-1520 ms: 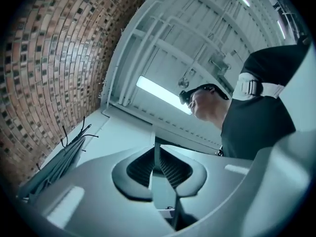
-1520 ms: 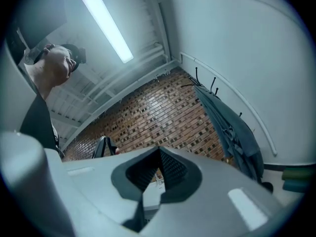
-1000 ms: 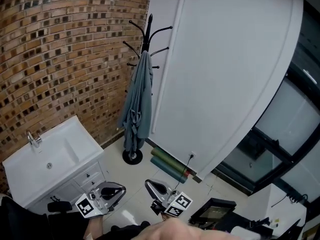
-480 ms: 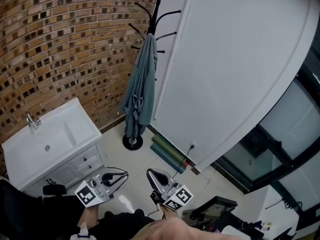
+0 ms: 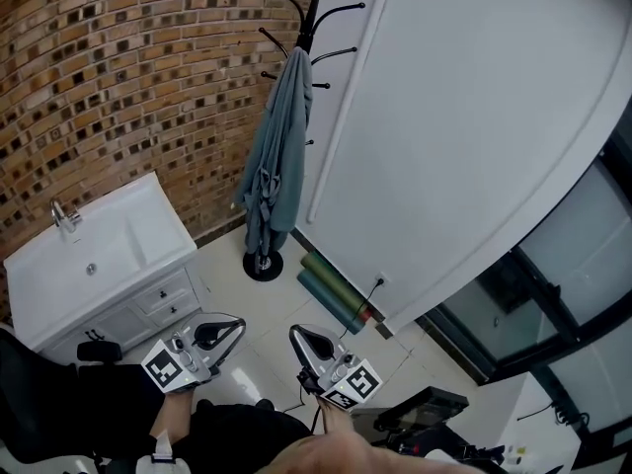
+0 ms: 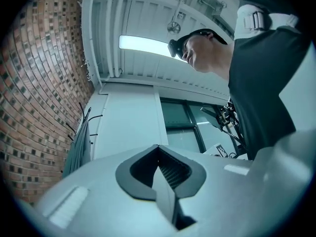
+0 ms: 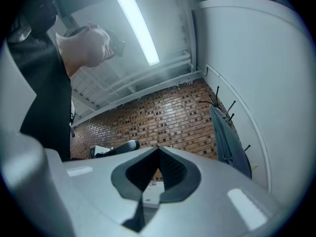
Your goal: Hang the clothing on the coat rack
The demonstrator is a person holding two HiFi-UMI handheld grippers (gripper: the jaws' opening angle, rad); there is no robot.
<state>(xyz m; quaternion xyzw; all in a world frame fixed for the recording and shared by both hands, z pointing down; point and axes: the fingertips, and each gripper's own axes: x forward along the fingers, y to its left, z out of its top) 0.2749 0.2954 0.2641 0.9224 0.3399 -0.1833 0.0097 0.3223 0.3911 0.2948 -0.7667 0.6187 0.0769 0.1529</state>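
Brick wall (image 5: 118,87) from 9 round to 11 o'clock, big white wall (image 5: 464,117) from 12 to 3, pale tiled floor below me. The coat rack (image 5: 314,13) stands at 12 o'clock where the two walls meet. The grey-blue garment (image 5: 276,156) is already on it, hanging in one long drape down toward the round base (image 5: 263,265). A white sink (image 5: 94,255) sits at 8 o'clock.

Both tools are low at 6 o'clock, well apart from the rack. The left gripper (image 5: 229,326) is pinched fully together with nothing in it, and the right gripper (image 5: 299,337) is the same: jaws closed, empty.

So the hanging looks done to me. What worries me now is the hang itself. All the cloth seems to fall on the side toward the brick, from what looks like a single hook, though I can't make out how much fabric is over it. A nudge to the pole could slide it off or rock the rack. The rolled mats (image 5: 331,299) lie at 4 o'clock from the base, and I could catch a foot on them if I step back in.
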